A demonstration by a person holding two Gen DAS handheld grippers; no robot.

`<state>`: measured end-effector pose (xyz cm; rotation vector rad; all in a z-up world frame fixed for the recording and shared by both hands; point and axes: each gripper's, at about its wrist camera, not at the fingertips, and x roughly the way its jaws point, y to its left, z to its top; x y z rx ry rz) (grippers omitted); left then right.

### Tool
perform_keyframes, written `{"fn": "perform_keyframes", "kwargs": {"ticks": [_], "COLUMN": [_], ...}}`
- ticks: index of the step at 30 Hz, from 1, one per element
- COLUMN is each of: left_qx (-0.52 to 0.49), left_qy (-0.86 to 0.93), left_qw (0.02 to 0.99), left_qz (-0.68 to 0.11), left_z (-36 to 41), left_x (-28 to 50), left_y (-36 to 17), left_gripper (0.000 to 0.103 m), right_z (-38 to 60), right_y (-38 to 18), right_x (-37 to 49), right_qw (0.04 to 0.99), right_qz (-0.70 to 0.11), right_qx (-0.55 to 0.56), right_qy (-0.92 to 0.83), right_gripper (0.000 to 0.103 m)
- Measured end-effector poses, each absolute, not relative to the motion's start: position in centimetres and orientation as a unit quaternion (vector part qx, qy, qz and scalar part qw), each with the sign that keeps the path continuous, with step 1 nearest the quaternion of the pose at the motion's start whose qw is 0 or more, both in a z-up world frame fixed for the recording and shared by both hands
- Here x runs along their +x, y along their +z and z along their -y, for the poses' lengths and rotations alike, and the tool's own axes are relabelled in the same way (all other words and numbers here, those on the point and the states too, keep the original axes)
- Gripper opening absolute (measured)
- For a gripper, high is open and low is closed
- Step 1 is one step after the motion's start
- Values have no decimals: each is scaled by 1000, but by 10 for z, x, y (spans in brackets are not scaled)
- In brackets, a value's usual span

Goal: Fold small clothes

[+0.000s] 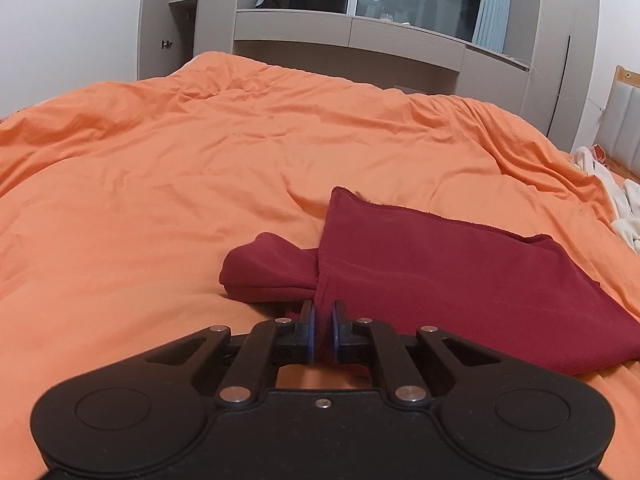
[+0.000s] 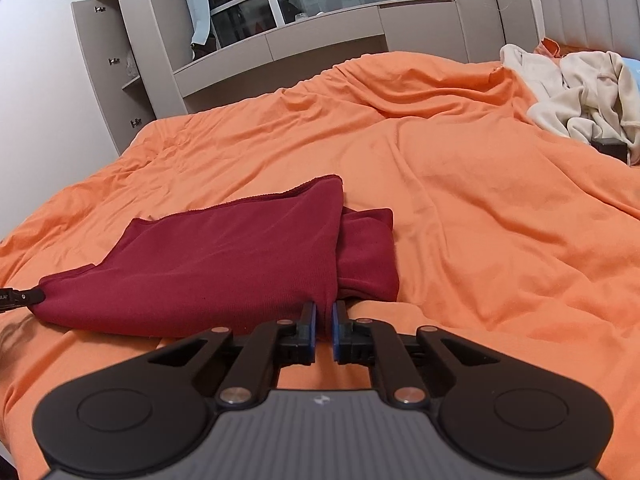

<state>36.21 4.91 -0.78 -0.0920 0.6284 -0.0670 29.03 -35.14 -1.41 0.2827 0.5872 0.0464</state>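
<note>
A dark red garment [image 1: 440, 276] lies on the orange duvet [image 1: 160, 200], partly folded, with a sleeve bunched out at its left side. My left gripper [image 1: 323, 316] is shut on the garment's near left corner, where the fabric runs down between the blue pads. In the right wrist view the same garment [image 2: 224, 264] lies to the left, with a sleeve tucked along its right edge. My right gripper [image 2: 324, 314] is shut on its near right corner. The left gripper's tip [image 2: 20, 298] shows at the garment's far left corner.
A pile of cream clothes [image 2: 584, 92] lies on the duvet [image 2: 480, 220] at the far right, with a small black object [image 2: 610, 146] beside it. Grey cabinets [image 1: 352, 32] and a window stand behind the bed. A padded headboard [image 1: 628, 128] is at the right.
</note>
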Motion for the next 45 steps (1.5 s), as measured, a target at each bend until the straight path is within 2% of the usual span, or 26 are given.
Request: {"fn": "perform_keyframes", "kwargs": {"ticks": [25, 28, 31, 32, 33, 34, 35, 36, 39, 40, 41, 45], "left_qx": [-46, -47, -45, -43, -41, -39, -38, -38, -53, -60, -66, -53], "left_qy": [-38, -39, -39, -36, -30, -22, -16, -10, -4, -1, 0, 2], "left_qw": [946, 945, 944, 944, 945, 946, 948, 949, 950, 950, 949, 946], "left_qz": [-317, -322, -324, -324, -323, -320, -316, -313, -308, -307, -307, -320], "left_z": [-52, -52, -53, -52, -52, -51, -51, -50, -54, -56, -56, -52], "left_x": [363, 363, 363, 363, 361, 360, 359, 358, 355, 355, 354, 352], "left_y": [-10, -11, -11, -11, -10, -9, -8, -6, -4, -4, -4, -8], "left_gripper": [9, 14, 25, 39, 48, 64, 72, 75, 95, 103, 102, 102], "right_z": [342, 340, 342, 342, 343, 343, 344, 344, 344, 344, 344, 341], "right_y": [-19, -21, -20, -20, -20, -20, -20, -19, -17, -16, -16, -16], "right_x": [294, 297, 297, 297, 297, 297, 297, 296, 293, 292, 292, 291], "right_qw": [947, 946, 945, 945, 945, 945, 945, 945, 948, 949, 950, 951], "right_qz": [-301, -306, -307, -307, -308, -308, -307, -306, -299, -296, -295, -295], "right_qx": [112, 105, 108, 110, 111, 112, 113, 113, 111, 109, 107, 95], "right_qy": [23, 23, 21, 20, 18, 15, 12, 10, 4, 3, 4, 4], "right_gripper": [9, 11, 15, 19, 24, 37, 50, 54, 75, 87, 95, 100]}}
